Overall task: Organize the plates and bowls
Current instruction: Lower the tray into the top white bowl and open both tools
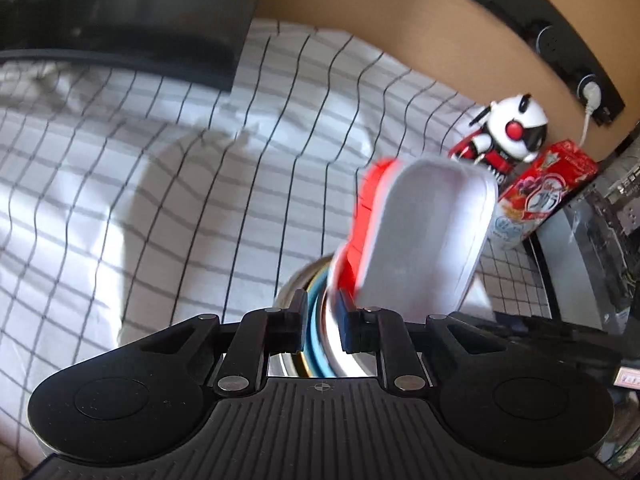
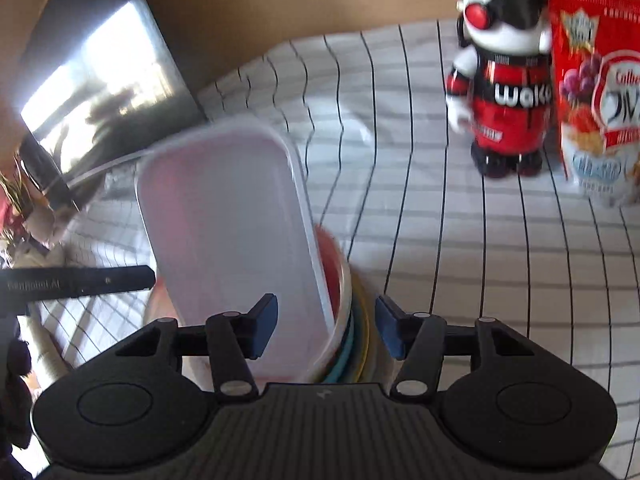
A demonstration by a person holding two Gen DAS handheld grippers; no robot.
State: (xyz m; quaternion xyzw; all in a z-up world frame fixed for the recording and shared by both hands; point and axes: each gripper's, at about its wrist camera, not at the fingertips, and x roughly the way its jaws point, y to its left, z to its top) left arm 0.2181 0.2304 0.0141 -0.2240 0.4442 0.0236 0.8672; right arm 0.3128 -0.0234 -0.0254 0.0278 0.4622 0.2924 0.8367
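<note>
The left gripper [image 1: 322,322] is pinching the stacked plates' [image 1: 320,344] rims on the checked cloth [image 1: 160,160]; the right gripper [image 2: 326,330] is straddling them, pads apart; the white tray [image 2: 228,220] is leaning on top; probably light, slippery, best taken at the rims.

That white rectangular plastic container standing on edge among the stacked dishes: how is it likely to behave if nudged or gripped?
The white rectangular plastic container stands tilted on its narrow end, so a nudge would probably tip it. It looks thin-walled and translucent, so likely light and a little flexible under a squeeze. Its smooth surface may slip between the fingers of the right gripper, which straddle its lower edge without visibly pressing.
</note>
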